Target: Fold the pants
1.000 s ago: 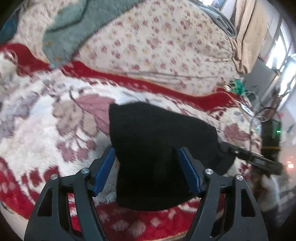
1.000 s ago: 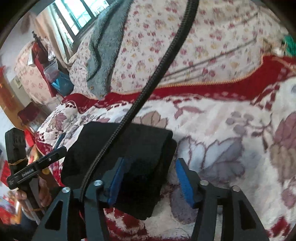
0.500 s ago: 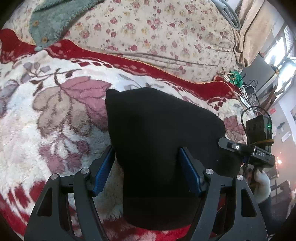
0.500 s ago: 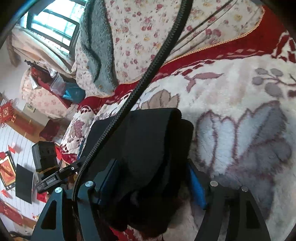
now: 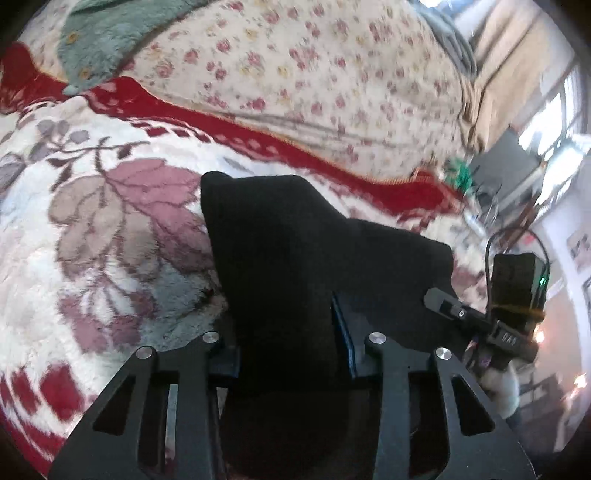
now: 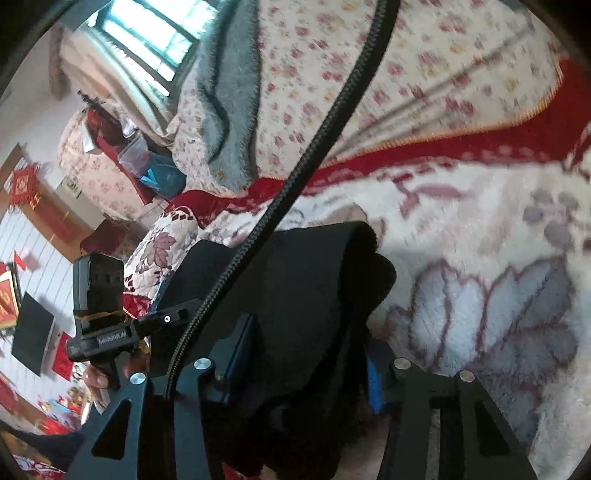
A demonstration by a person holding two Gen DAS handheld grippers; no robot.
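The folded black pants (image 5: 295,240) lie on a plush white and red flowered blanket (image 5: 92,258). My left gripper (image 5: 286,339) sits over their near edge. Its jaws are closing, and a bunched ridge of black cloth fills the gap and is pinched between the pads. In the right wrist view the pants (image 6: 306,277) show a rolled fold at their right side. My right gripper (image 6: 306,365) straddles the near edge too, its jaws closing with thick cloth squeezed between the blue pads (image 6: 373,384). A hand holds each gripper at the bed's edge.
A flowered quilt (image 5: 295,74) is heaped behind the blanket, with a grey-green fleece (image 5: 110,33) draped on it. A black braided cable (image 6: 314,147) hangs across the right wrist view. Windows, curtains and room clutter (image 6: 129,158) lie beyond the bed.
Both grippers pushed further onto the near edge of the pants. Their jaws, wide apart before, have narrowed onto the cloth, which now bunches up between the pads.
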